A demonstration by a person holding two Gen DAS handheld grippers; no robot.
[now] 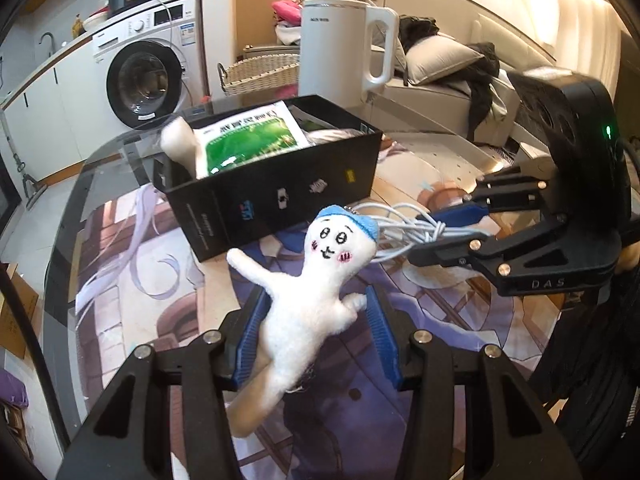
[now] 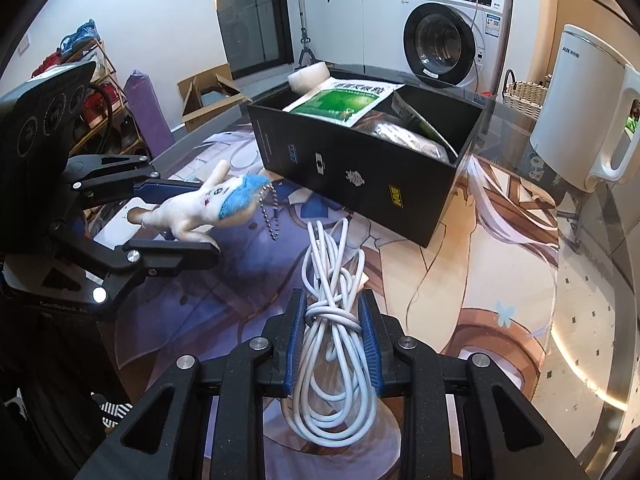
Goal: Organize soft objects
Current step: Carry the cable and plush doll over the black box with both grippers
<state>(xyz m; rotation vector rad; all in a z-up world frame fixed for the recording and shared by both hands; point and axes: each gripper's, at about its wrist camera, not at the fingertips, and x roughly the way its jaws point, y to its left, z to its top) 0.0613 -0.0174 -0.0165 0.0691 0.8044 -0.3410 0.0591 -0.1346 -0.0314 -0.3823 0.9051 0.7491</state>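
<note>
My left gripper (image 1: 316, 312) is shut on a white plush doll with a blue cap (image 1: 312, 280) and holds it above the table. It also shows in the right wrist view (image 2: 200, 208), with its ball chain hanging. My right gripper (image 2: 332, 300) is shut on a knotted bundle of white cable (image 2: 332, 320); in the left wrist view the cable (image 1: 404, 228) sits between the right gripper's fingers (image 1: 452, 228), right of the doll. A black open box (image 1: 280, 192) (image 2: 360, 184) stands beyond both, holding a green-and-white packet (image 1: 248, 132) (image 2: 344, 100) and other soft items.
The glass table (image 2: 540, 340) covers a printed anime mat. A white kettle (image 1: 340, 44) (image 2: 584, 128) stands behind the box. A washing machine (image 1: 144, 76), a wicker basket (image 1: 260, 74) and a sofa with a cushion (image 1: 440, 60) lie beyond the table. Cardboard boxes (image 2: 208, 92) sit on the floor.
</note>
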